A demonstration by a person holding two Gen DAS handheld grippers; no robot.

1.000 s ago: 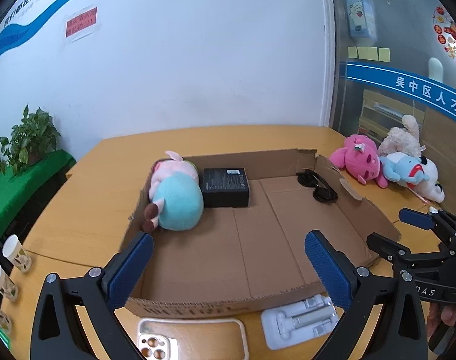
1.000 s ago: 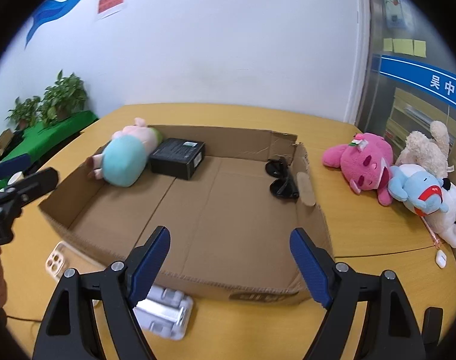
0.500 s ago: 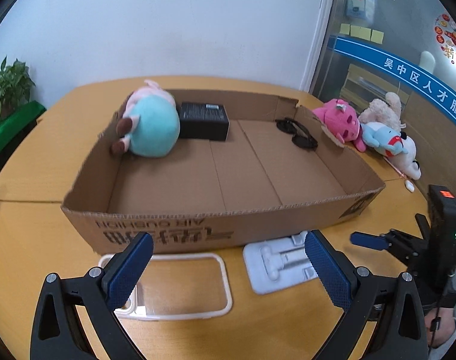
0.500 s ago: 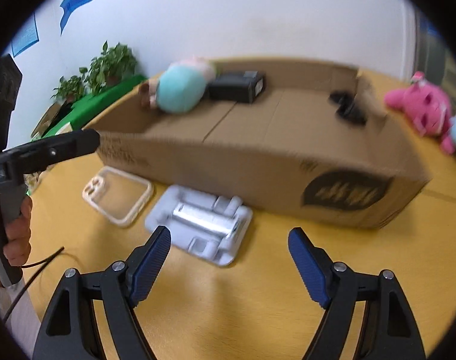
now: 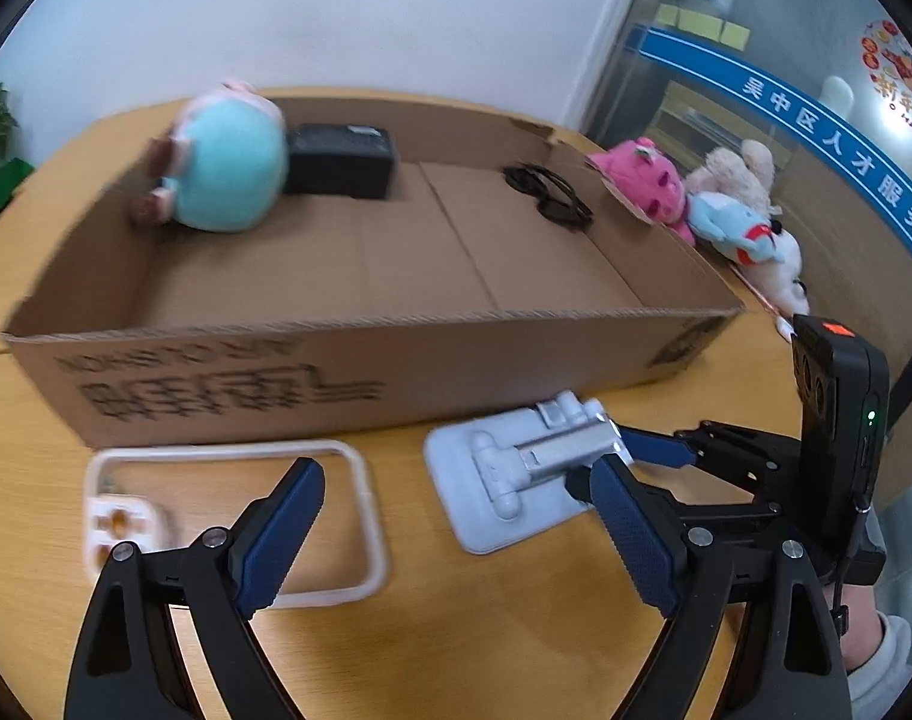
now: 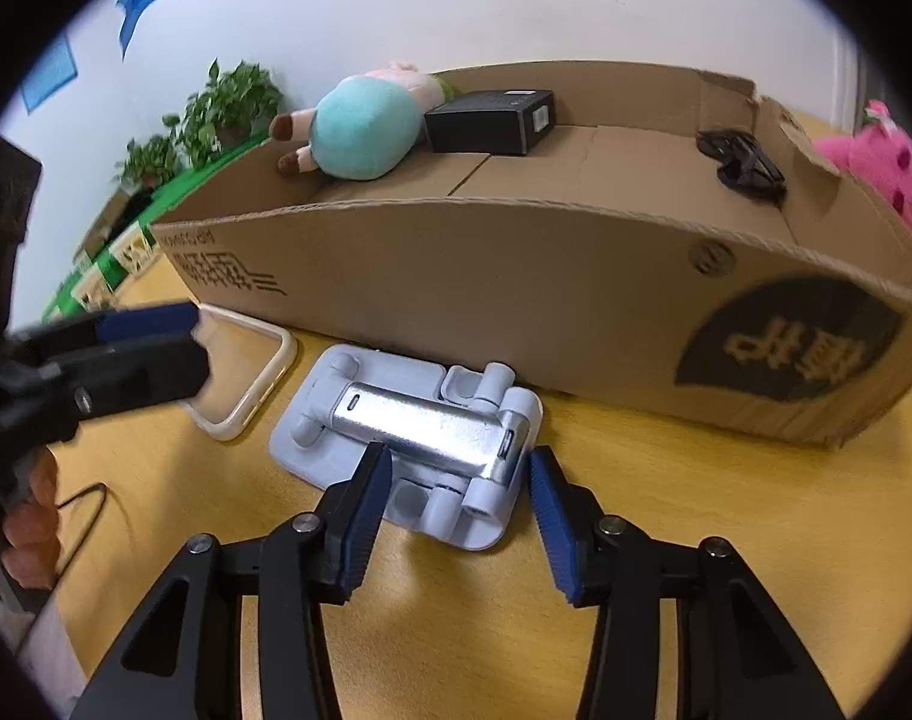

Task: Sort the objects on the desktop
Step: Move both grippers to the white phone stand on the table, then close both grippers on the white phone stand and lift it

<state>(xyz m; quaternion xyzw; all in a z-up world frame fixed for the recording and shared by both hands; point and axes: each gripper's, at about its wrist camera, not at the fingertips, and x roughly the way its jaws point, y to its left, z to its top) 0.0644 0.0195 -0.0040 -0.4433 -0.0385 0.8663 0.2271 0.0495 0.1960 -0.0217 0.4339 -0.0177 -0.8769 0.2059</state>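
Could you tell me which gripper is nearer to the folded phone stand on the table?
Right. The right gripper straddles the phone stand's near end, jaws open either side. The left gripper hovers open over the clear phone case, beside the stand.

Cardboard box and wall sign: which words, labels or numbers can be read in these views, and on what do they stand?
"吴中区人才服务" on the blue banner along the glass wall.
"AIR CUSHION", upside down, on the cardboard box front; the larger characters beneath are blurred.
The dark oval logo on the box: characters upside down, unreadable.
The red round sticker: too small.
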